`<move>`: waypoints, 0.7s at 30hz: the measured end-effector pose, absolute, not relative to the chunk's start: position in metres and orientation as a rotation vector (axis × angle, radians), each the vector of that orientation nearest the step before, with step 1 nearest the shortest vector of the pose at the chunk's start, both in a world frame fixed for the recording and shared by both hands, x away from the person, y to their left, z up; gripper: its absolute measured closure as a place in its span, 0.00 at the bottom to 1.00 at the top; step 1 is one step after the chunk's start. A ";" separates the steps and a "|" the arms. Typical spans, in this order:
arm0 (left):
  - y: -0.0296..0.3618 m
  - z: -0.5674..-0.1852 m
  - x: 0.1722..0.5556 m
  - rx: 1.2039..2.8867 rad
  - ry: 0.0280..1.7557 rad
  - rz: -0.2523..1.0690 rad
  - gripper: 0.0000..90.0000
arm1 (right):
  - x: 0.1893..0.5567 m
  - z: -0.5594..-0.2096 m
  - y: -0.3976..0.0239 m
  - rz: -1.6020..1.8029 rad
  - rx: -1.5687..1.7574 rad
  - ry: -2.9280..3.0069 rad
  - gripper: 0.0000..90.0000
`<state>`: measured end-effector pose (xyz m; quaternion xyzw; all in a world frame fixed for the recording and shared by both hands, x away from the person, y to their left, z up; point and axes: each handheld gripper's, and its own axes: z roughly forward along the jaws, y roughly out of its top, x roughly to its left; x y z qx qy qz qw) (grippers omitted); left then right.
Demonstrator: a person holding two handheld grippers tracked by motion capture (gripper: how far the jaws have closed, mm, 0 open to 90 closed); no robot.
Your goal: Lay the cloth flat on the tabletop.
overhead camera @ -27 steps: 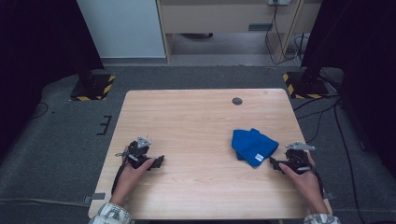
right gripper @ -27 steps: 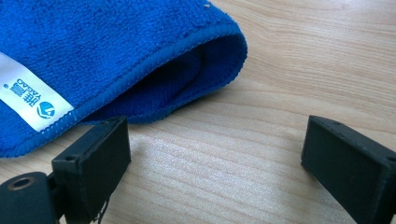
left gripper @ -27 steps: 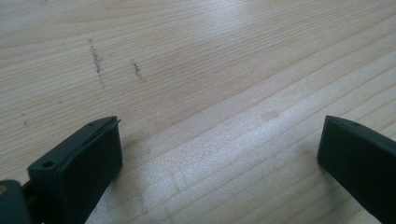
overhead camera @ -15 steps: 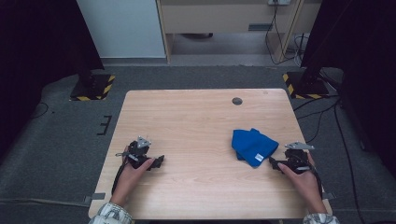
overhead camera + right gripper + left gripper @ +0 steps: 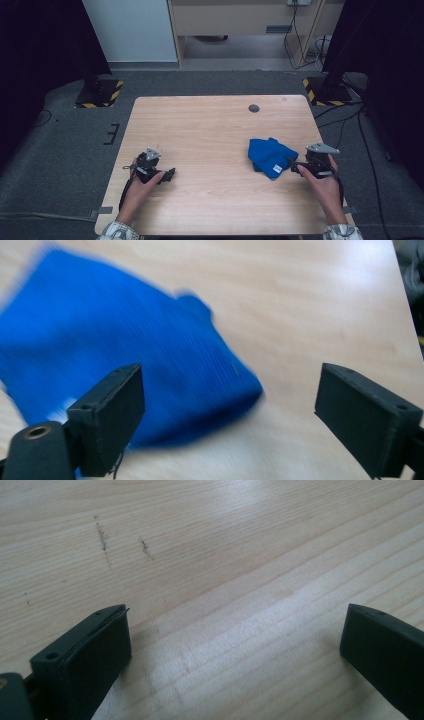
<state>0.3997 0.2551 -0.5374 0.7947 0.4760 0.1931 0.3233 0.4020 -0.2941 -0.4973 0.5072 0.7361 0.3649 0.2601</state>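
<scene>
A folded blue cloth (image 5: pixel 270 155) with a small white label lies on the right half of the wooden table (image 5: pixel 210 125). My right gripper (image 5: pixel 295 166) rests just right of the cloth, jaws pointing at its edge. In the right gripper view the right gripper (image 5: pixel 230 380) stands open, and the blurred cloth (image 5: pixel 125 330) lies ahead, its near corner reaching between the jaws without being pressed. My left gripper (image 5: pixel 167 175) lies at the table's front left in a hand. In the left gripper view the left gripper (image 5: pixel 235 625) is open wide over bare wood (image 5: pixel 210 545).
A dark round hole (image 5: pixel 254 108) sits near the table's far edge. Stand bases with yellow-black stripes (image 5: pixel 97 95) (image 5: pixel 325 92) flank the far corners on the grey floor. Cables (image 5: pixel 350 125) trail off to the right.
</scene>
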 end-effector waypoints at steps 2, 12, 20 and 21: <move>0.256 -0.537 0.398 2.087 1.248 0.505 0.00 | 0.403 -0.494 -0.291 1.004 1.364 1.992 0.15; 0.257 -0.537 0.391 2.089 1.249 0.506 0.00 | 0.422 -0.485 -0.251 1.109 1.294 2.053 0.16; 0.257 -0.537 0.391 2.089 1.249 0.506 0.00 | 0.434 -0.497 -0.236 1.091 1.281 2.128 0.16; 0.257 -0.537 0.391 2.089 1.249 0.506 0.00 | 0.434 -0.497 -0.236 1.091 1.281 2.128 0.16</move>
